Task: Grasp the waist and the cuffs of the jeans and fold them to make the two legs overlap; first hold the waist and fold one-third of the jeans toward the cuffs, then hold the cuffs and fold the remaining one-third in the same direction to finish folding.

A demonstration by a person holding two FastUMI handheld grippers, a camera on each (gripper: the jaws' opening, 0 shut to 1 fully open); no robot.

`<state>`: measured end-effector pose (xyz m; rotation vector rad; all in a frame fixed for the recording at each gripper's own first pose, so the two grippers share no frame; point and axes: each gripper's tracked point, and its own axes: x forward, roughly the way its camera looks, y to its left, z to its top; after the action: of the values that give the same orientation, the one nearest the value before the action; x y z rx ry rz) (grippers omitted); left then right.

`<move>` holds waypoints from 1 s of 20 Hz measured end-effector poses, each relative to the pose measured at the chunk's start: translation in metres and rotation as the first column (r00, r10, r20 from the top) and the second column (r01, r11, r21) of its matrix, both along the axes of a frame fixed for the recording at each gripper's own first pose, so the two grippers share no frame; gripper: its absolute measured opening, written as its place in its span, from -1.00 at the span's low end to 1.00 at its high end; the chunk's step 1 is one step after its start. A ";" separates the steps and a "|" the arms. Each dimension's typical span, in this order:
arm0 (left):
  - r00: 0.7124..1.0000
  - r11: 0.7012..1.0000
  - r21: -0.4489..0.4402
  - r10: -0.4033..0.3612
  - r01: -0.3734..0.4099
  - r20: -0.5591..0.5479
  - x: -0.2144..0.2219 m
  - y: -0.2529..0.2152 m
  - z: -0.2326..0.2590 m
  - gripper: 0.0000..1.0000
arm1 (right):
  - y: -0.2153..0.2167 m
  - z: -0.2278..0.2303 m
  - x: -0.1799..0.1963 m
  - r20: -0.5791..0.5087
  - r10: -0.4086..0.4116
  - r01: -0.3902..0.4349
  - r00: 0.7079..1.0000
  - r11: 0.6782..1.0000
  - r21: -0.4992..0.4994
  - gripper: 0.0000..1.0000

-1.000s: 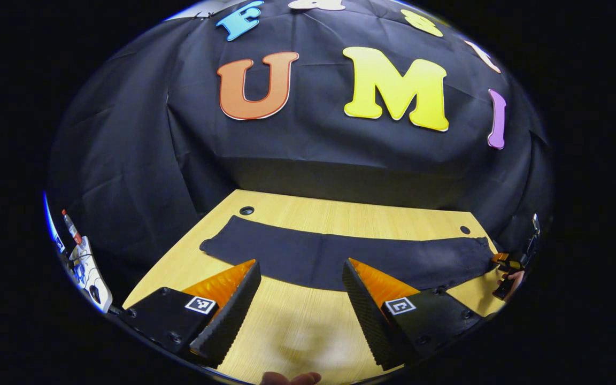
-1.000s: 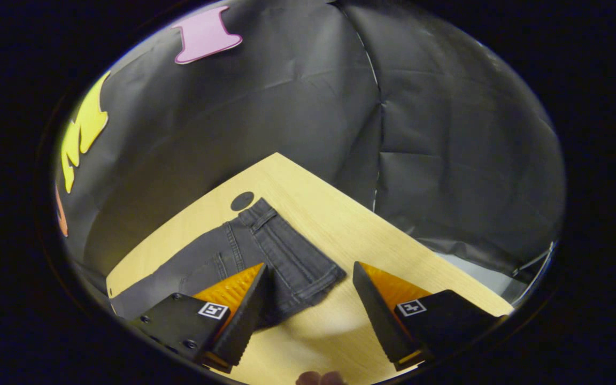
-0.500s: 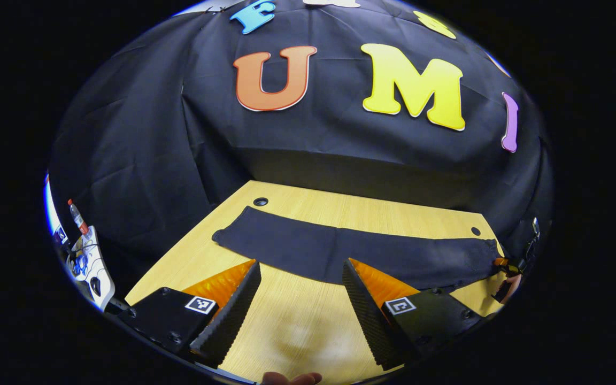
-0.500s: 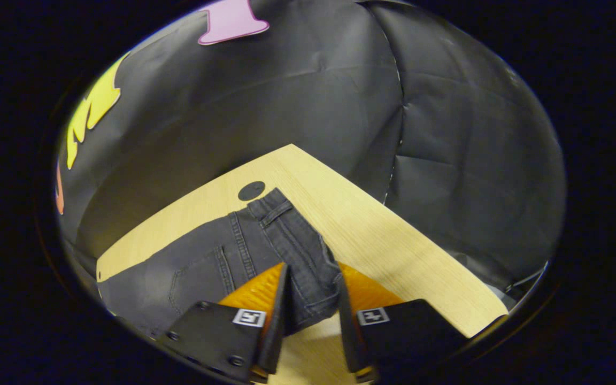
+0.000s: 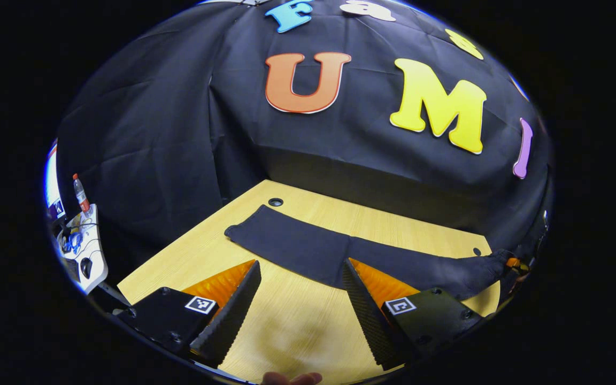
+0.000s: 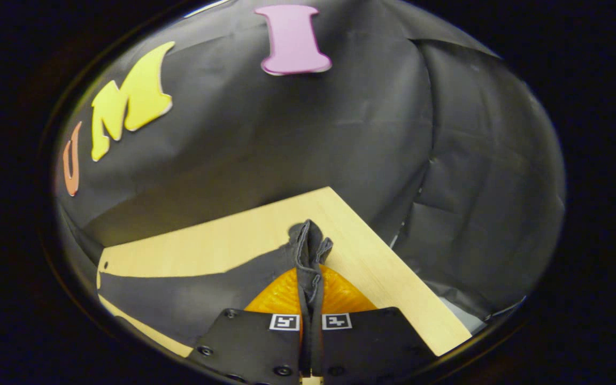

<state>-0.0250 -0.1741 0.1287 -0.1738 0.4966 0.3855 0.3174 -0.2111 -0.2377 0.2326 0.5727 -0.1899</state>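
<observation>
On the worktop (image 5: 297, 331) the jeans (image 5: 318, 248) lay lengthwise, cuffs toward the spread left gripper (image 5: 300, 305); the right gripper (image 6: 310, 342) pinched the waist (image 6: 309, 251), raised at the far end.

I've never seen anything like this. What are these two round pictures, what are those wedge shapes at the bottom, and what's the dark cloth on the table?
There is no robot here: a person holds a two-finger gripper in each hand, and each gripper carries a wide-angle camera looking along its own fingers. So each round picture comes from one hand.

In the left gripper view, the left gripper is open above the wooden table, touching nothing. The long dark cloth lying flat beyond it is a pair of jeans.

In the right gripper view, the right gripper is shut on the jeans' waist, bunched upright between its fingers, while the rest of the jeans trails off to the left on the table.

The job is folding the jeans; this is the first grasp.
</observation>
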 end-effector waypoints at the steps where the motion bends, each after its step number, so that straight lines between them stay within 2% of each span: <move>1: 1.000 1.000 -0.010 0.012 -0.012 0.003 0.001 0.001 0.000 0.97 | 0.018 0.022 0.001 0.032 0.020 -0.020 0.999 1.000 -0.002 -0.98; 5: 0.997 0.997 -0.047 0.068 -0.066 0.042 0.005 0.003 0.005 0.97 | 0.144 0.080 0.008 0.127 0.148 -0.152 0.981 0.988 0.019 -0.99; 9: 0.991 0.991 -0.049 0.128 -0.126 0.041 0.003 0.009 0.005 0.97 | 0.280 0.084 0.011 0.156 0.302 -0.313 0.940 0.948 0.051 -0.99; 11: 0.986 0.986 -0.046 0.162 -0.160 0.036 0.000 0.013 0.010 1.00 | 0.344 0.067 0.012 0.146 0.363 -0.375 0.920 0.924 0.068 -0.92; 12: 0.983 0.983 -0.040 0.179 -0.178 0.032 -0.006 0.022 0.012 0.97 | 0.372 0.057 0.008 0.139 0.389 -0.402 0.910 0.912 0.079 -0.99; 16: 0.973 0.973 -0.023 0.231 -0.231 0.025 -0.025 0.049 0.009 0.98 | 0.471 0.006 -0.014 0.081 0.478 -0.484 0.875 0.872 0.073 -0.99; 18: 0.969 0.969 -0.025 0.245 -0.245 0.021 -0.039 0.065 0.010 0.97 | 0.503 -0.034 -0.019 0.012 0.500 -0.500 0.866 0.863 0.072 -1.00; 20: 0.967 0.967 -0.030 0.253 -0.253 0.016 -0.046 0.075 0.007 0.97 | 0.517 -0.070 -0.017 -0.042 0.503 -0.502 0.863 0.864 0.029 -0.99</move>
<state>-0.0712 -0.0996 0.1355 -0.2692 0.4613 0.6264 0.2999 0.3060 -0.3074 0.0880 0.6653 0.3204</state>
